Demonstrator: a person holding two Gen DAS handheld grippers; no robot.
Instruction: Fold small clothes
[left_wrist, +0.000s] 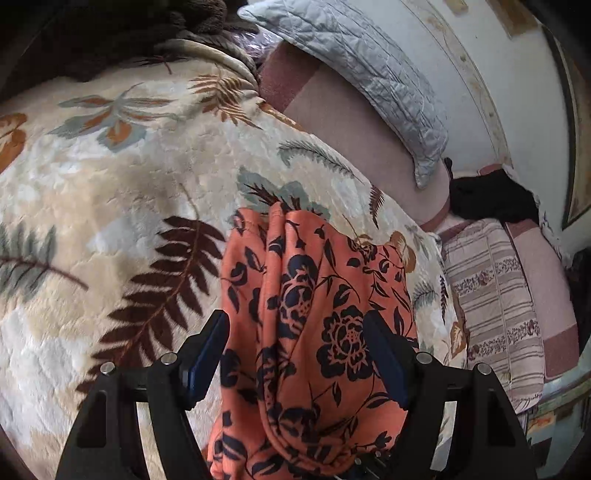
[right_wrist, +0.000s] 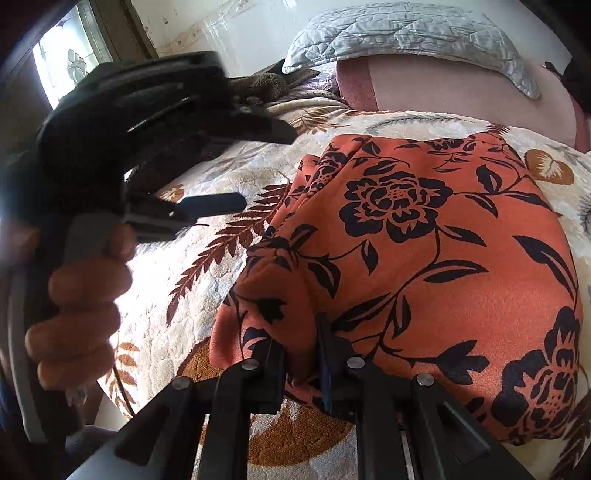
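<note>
An orange garment with a dark floral print (right_wrist: 424, 236) lies on a cream blanket with a leaf pattern (left_wrist: 110, 184). My right gripper (right_wrist: 301, 332) is shut on a bunched near edge of the garment. In the left wrist view the garment (left_wrist: 314, 314) hangs bunched between the fingers of my left gripper (left_wrist: 295, 325), whose jaws stand wide apart and do not pinch it. The left gripper also shows in the right wrist view (right_wrist: 258, 170), held in a hand at the left, open, beside the garment.
A grey quilted pillow (left_wrist: 369, 74) and a pink bedsheet (left_wrist: 351, 122) lie at the head of the bed. A striped folded quilt (left_wrist: 495, 295) sits at the bed's right edge. A dark brown blanket (left_wrist: 147, 29) is bunched at the far left. A window (right_wrist: 70, 62) is at the left.
</note>
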